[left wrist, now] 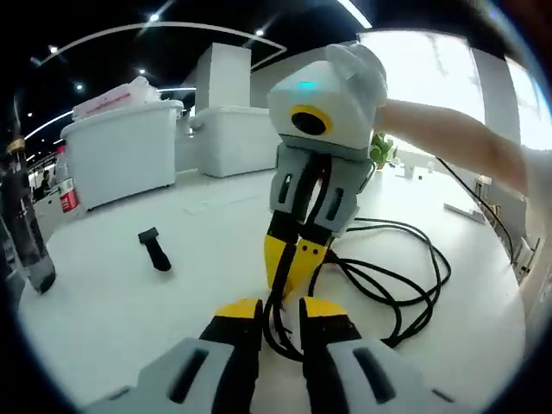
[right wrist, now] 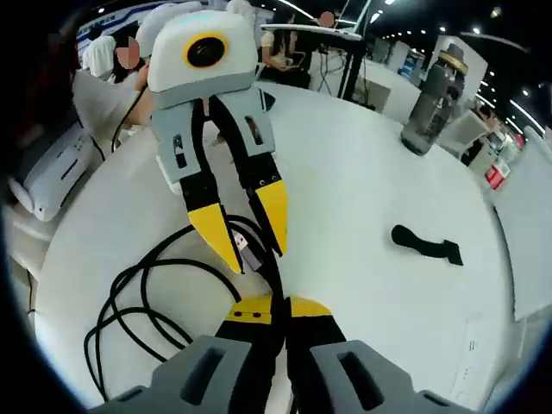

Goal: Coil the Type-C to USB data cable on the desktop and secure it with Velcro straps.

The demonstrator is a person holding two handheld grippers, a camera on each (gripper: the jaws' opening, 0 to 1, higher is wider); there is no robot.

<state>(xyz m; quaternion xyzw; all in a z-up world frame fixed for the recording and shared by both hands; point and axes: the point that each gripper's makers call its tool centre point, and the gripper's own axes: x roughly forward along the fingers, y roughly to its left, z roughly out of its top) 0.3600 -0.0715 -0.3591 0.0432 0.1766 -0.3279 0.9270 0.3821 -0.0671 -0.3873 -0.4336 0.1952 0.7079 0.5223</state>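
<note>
The counter is showing a smooth white surface with a soft sheen. The black cable is looking like smooth rubbery plastic, slightly glossy. Beside it, the Velcro strap is looking matt and cloth-like. The bins behind the strap are showing translucent white plastic.

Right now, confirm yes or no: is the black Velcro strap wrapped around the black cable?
No, the black Velcro strap lies alone on the white table, apart from the black cable.
</note>
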